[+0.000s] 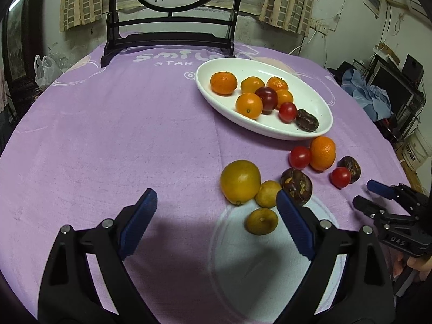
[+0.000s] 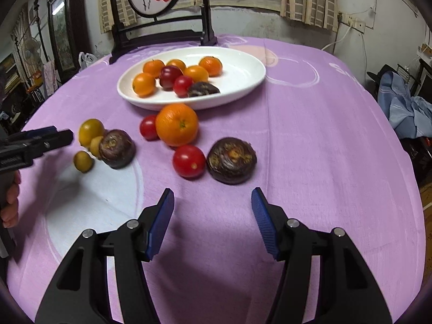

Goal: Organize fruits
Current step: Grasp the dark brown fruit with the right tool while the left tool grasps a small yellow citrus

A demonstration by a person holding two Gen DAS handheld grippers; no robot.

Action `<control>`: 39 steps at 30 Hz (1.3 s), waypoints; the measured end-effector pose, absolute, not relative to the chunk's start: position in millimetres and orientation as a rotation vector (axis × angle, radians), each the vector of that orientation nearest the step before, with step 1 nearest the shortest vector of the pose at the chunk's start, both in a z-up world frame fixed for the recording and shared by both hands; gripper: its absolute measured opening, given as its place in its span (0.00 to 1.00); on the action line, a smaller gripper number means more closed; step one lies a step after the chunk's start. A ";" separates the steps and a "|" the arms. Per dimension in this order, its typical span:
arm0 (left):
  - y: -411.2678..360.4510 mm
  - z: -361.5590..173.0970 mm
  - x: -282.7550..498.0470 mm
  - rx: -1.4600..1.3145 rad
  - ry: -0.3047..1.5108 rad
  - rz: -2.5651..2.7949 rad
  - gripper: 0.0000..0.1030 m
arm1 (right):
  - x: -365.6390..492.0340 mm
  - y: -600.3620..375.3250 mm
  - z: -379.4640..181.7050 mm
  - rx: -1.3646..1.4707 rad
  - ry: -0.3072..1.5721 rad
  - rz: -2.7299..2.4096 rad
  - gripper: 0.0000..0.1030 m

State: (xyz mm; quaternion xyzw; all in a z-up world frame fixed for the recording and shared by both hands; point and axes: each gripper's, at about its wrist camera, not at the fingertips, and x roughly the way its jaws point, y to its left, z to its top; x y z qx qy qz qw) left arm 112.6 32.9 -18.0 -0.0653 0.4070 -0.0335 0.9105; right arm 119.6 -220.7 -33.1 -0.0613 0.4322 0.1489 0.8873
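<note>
A white oval plate (image 1: 321,102) (image 2: 243,67) holds several oranges, a plum, a cherry tomato and a dark chestnut. On the purple cloth lie a big yellow orange (image 1: 240,182) (image 2: 90,131), two small yellow fruits (image 1: 261,221) (image 2: 83,161), an orange (image 1: 322,152) (image 2: 176,124), two cherry tomatoes (image 1: 299,157) (image 2: 189,161) and two dark chestnuts (image 1: 296,182) (image 2: 231,159). My left gripper (image 1: 216,197) (image 2: 63,135) is open and empty just before the yellow fruits. My right gripper (image 2: 213,197) (image 1: 364,193) is open and empty, short of a tomato and a chestnut.
A dark wooden stand with a round fruit painting (image 1: 172,13) (image 2: 156,0) stands at the table's far edge behind the plate. A white printed circle on the cloth (image 2: 94,194) lies near the front. Blue cloth and clutter (image 2: 405,108) lie beyond the right table edge.
</note>
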 end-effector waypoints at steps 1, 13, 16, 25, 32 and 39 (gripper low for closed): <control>32.9 -18.4 112.6 -0.133 0.842 -0.069 0.89 | 121.1 -220.6 -35.5 -0.134 0.910 0.299 0.58; 23.7 -22.6 110.8 -0.091 0.867 -0.087 0.89 | 147.4 -213.5 -38.7 -0.174 0.949 0.274 0.58; 23.1 -23.4 111.0 -0.092 0.875 -0.092 0.89 | 156.9 -213.0 -40.0 -0.178 0.944 0.271 0.58; 13.7 -26.0 108.9 -0.054 0.880 -0.103 0.89 | 172.8 -221.9 -40.6 -0.139 0.916 0.265 0.45; 15.3 -24.3 109.1 -0.062 0.877 -0.096 0.89 | 154.6 -230.4 -23.1 -0.077 0.872 0.284 0.44; 22.4 -24.7 112.0 -0.080 0.888 -0.084 0.89 | 122.2 -218.4 -14.3 -0.085 0.834 0.369 0.45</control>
